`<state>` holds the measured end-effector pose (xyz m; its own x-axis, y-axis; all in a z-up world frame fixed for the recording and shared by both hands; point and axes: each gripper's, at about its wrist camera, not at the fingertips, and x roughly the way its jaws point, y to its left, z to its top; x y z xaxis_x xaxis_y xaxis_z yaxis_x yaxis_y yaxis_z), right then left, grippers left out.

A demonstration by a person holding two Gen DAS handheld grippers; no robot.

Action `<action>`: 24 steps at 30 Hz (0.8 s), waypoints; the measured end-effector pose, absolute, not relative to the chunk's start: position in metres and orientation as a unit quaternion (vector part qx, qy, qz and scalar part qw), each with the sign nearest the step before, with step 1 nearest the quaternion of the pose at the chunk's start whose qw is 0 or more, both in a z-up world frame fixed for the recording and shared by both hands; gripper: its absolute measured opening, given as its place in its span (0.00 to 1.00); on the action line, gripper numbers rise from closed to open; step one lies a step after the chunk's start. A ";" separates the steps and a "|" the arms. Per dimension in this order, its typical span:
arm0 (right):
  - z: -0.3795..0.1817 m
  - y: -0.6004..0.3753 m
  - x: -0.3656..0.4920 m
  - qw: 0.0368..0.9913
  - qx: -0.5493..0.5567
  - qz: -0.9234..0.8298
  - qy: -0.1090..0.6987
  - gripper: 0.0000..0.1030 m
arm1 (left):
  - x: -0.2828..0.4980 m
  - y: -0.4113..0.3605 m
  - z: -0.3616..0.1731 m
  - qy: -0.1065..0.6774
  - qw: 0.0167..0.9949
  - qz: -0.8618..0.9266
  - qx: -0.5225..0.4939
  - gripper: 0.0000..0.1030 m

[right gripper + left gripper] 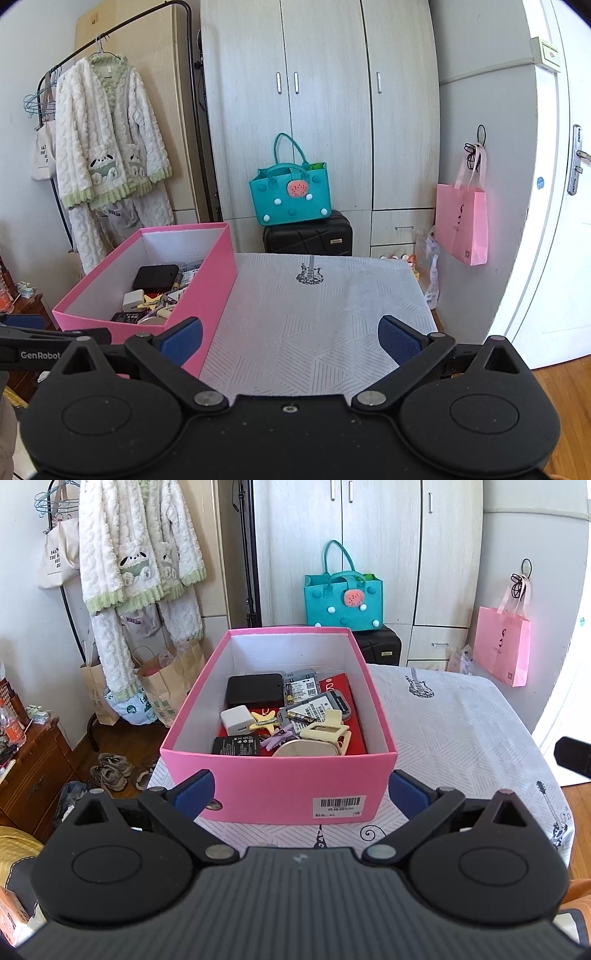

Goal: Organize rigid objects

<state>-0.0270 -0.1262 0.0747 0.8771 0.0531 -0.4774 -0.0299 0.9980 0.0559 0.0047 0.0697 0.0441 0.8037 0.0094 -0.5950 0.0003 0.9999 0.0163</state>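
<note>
Pink box is sitting on the patterned tablecloth, at the table's left side, lid off. Inside it, small rigid items are lying packed together: a black case at the back, a white charger cube, a star-shaped yellow clip, a cream claw clip, a flat black battery, labelled grey packs.

You are holding the left gripper just in front of the box's near wall, fingers spread wide, gripping nothing. You are holding the right gripper above bare cloth to the right of the box, likewise fully spread and empty; its left pad is overlapping the box corner in view, contact unclear.
</note>
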 end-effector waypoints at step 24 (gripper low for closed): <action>0.066 -0.122 -0.033 0.973 0.015 0.027 0.230 1.00 | -0.004 0.068 0.041 0.291 0.956 0.022 0.016 0.99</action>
